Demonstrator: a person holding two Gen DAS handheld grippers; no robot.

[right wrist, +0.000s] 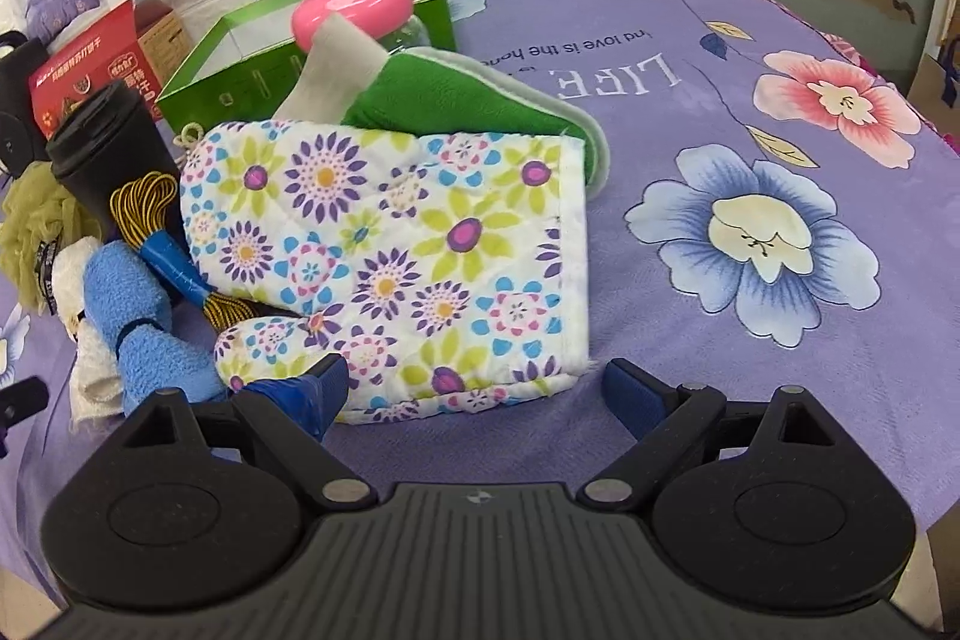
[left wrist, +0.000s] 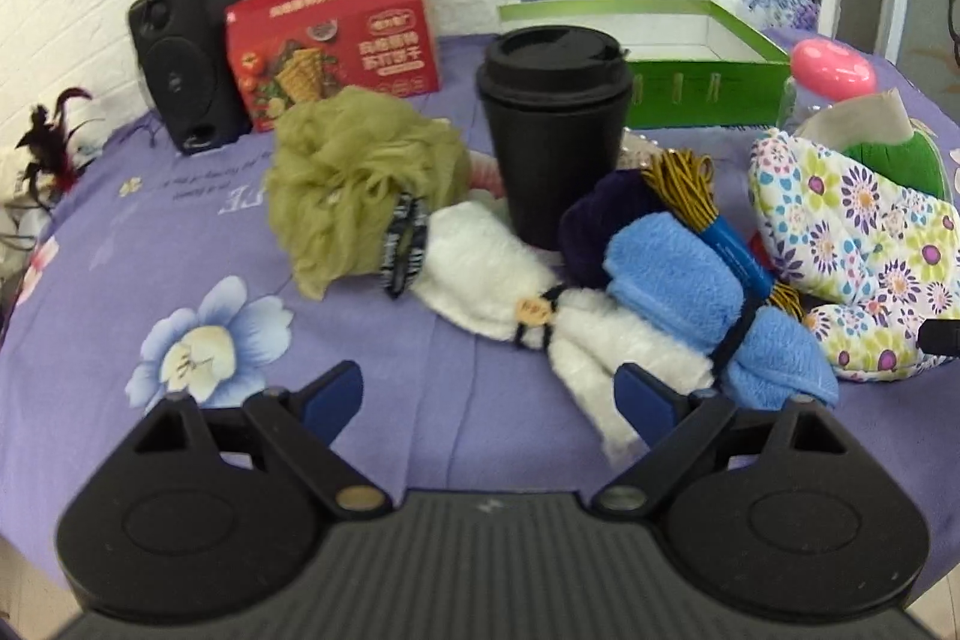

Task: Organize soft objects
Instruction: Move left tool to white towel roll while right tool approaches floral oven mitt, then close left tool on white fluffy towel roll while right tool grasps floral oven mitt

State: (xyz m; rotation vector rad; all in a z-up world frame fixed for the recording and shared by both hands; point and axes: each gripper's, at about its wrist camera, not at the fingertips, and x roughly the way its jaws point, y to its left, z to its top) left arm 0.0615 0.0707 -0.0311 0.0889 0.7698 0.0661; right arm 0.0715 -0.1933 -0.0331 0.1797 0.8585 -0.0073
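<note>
A pile of soft things lies on the purple cloth. In the left wrist view: an olive bath pouf point(left wrist: 354, 184), a white fluffy towel point(left wrist: 510, 280), a blue fluffy towel point(left wrist: 690, 274), a floral oven mitt point(left wrist: 858, 232). My left gripper point(left wrist: 492, 394) is open and empty, just in front of the white towel. In the right wrist view the floral oven mitt point(right wrist: 408, 244) lies flat with a green cloth point(right wrist: 456, 100) behind it. My right gripper point(right wrist: 474, 388) is open and empty, its fingers at the mitt's near edge.
A black lidded cup point(left wrist: 555, 130) stands in the middle of the pile, a yellow-black cord bundle point(left wrist: 690, 196) beside it. Behind are a green open box point(left wrist: 696, 82), a red carton point(left wrist: 336, 40), a black speaker point(left wrist: 186, 58) and a pink-capped bottle point(left wrist: 831, 70).
</note>
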